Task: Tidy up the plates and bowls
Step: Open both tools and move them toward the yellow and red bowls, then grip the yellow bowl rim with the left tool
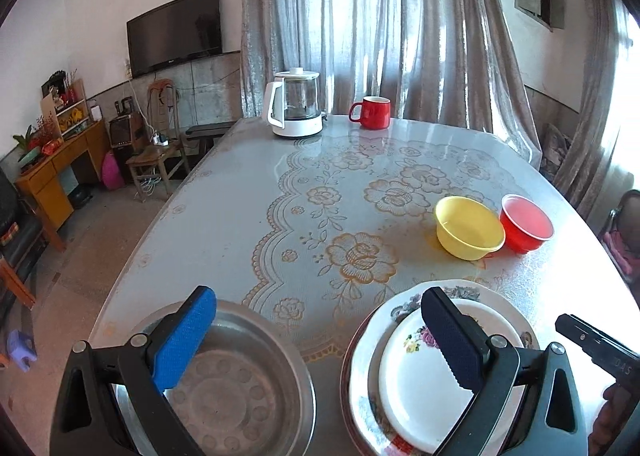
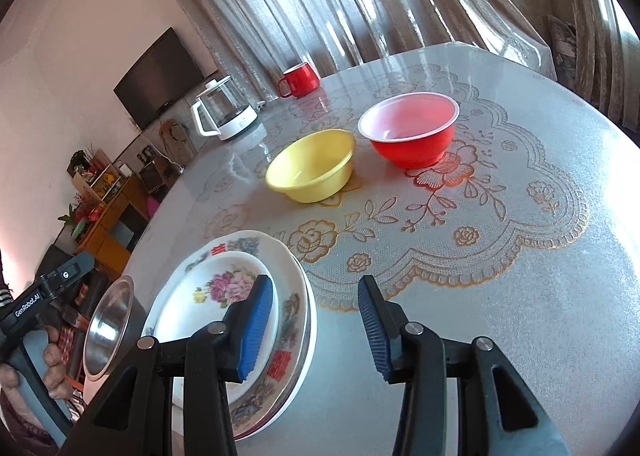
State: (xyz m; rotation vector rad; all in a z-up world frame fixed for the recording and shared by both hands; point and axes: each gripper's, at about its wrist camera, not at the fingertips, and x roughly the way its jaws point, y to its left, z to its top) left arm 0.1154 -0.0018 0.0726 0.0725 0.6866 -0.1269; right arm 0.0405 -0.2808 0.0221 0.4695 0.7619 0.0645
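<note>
**A:** Where do things stand? The yellow bowl (image 2: 311, 165) and the red bowl (image 2: 409, 129) sit just beside each other mid-counter, not nested. The small floral plate (image 2: 212, 296) lies on the larger plates (image 2: 294, 292) near the front edge, and the steel bowl (image 1: 236, 384) sits to their left.

**B:** And the tools? The left tool (image 1: 320, 340) is spread wide over the gap between steel bowl and plates, gripping nothing. The right tool (image 2: 316, 326) stands partly apart and empty, its left finger (image 2: 256, 326) over the plate stack.

**A:** The risk?

**B:** That finger could clip the small plate's rim and skid it off the stack. The stack seems close to the counter (image 2: 480, 296) edge, though the fisheye makes that hard to judge. A plastic bowl pinched by one wall may tip or slide on the glossy cloth.
</note>
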